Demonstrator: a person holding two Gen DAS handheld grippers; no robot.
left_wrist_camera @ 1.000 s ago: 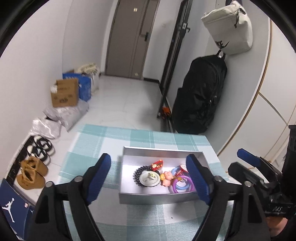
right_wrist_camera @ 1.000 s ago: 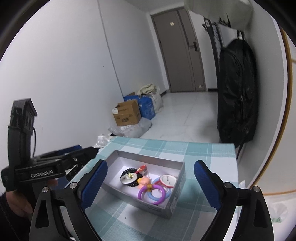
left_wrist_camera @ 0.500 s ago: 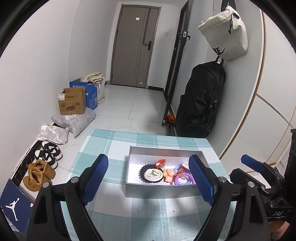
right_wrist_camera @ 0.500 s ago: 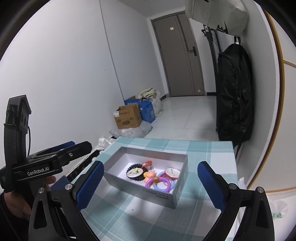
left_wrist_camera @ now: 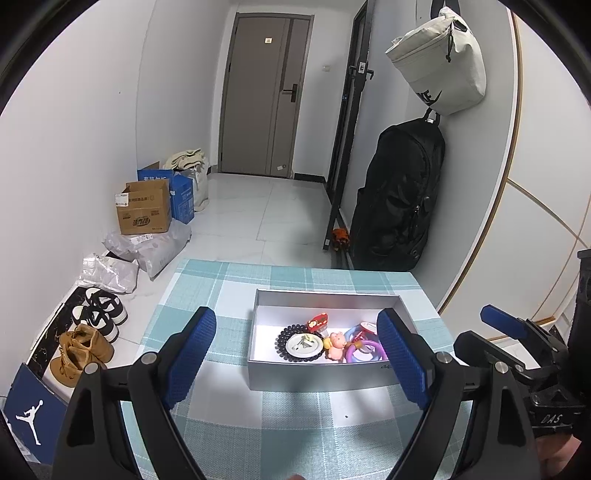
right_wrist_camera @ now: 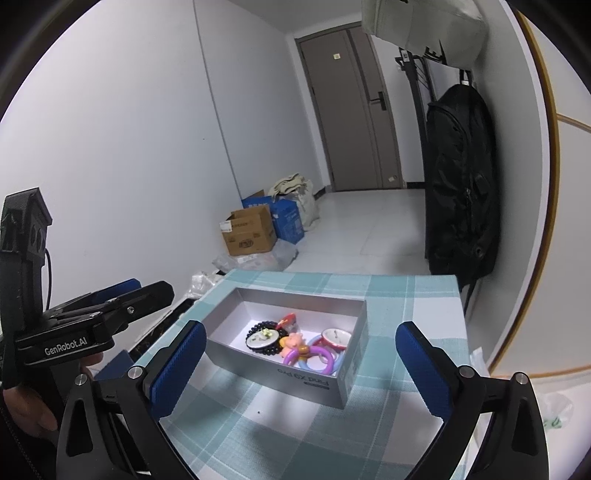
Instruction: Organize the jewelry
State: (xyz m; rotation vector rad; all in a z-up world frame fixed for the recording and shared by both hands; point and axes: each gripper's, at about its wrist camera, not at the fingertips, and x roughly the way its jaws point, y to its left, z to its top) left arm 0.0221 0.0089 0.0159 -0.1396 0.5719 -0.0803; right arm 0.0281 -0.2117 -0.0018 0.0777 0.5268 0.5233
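Left wrist view: purple rings [left_wrist_camera: 364, 349] partly behind right blue pad [left_wrist_camera: 402, 363]; box's [left_wrist_camera: 314, 380] right end also masked. Small item on white disc [left_wrist_camera: 304, 344] too tiny to identify, possibly a charm. Right wrist view: hanging pale bag [right_wrist_camera: 424, 29] cut by top edge.

The left gripper [left_wrist_camera: 295, 354] pointed forward and somewhat downward, its two blue-padded fingers [left_wrist_camera: 190, 354] spread wide with nothing pressed between them; seen from the right wrist camera, its black body stood at the left edge, gripped from below by the person's left hand [right_wrist_camera: 26, 406]; the right gripper [right_wrist_camera: 299, 365] pointed likewise forward and down; its jaws had just been opening and stood at their widest, its blue pads [right_wrist_camera: 424, 369] touching nothing; in the left wrist view its arms reached in from the right edge, a hand [left_wrist_camera: 557, 454] partly visible beneath.
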